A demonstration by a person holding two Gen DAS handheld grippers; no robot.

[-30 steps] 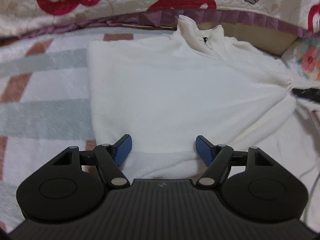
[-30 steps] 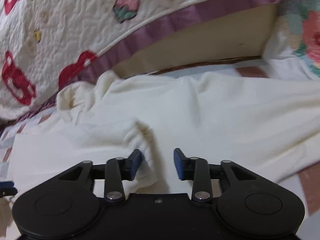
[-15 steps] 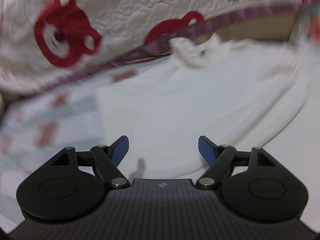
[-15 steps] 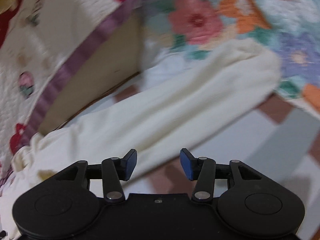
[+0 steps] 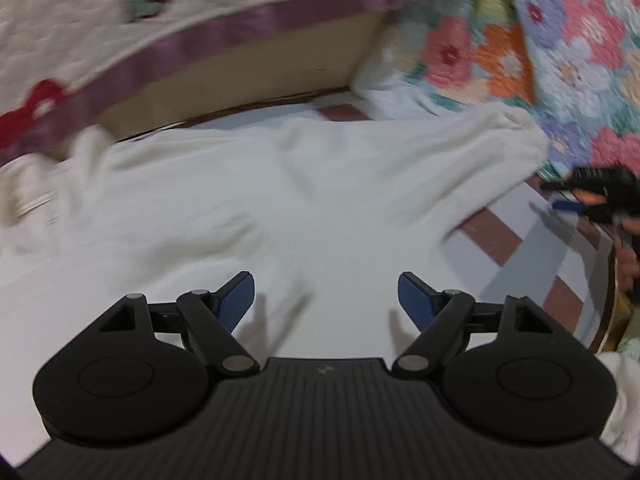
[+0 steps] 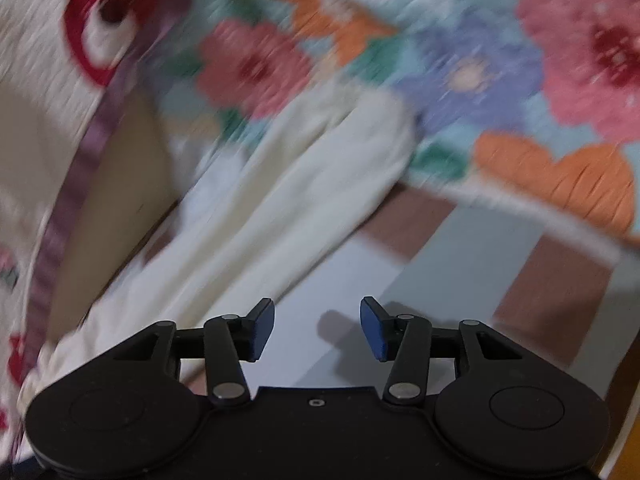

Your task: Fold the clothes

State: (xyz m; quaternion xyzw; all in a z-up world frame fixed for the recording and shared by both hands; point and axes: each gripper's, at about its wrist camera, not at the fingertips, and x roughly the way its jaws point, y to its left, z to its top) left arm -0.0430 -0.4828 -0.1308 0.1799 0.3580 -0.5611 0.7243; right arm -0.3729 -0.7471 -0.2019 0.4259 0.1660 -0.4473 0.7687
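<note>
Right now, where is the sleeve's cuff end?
In the right wrist view the sleeve cuff lies upper centre, against the floral quilt, ahead of the right gripper.

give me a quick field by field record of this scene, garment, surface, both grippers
garment: white fleece top, spread flat, one sleeve stretched out toward the floral quilt
surface: checked blanket in grey, brown and white
left gripper: open, empty, over the garment body
right gripper: open, empty, over the blanket beside the sleeve
backdrop: bear-print quilt with purple trim
image quality: both views motion-blurred
</note>
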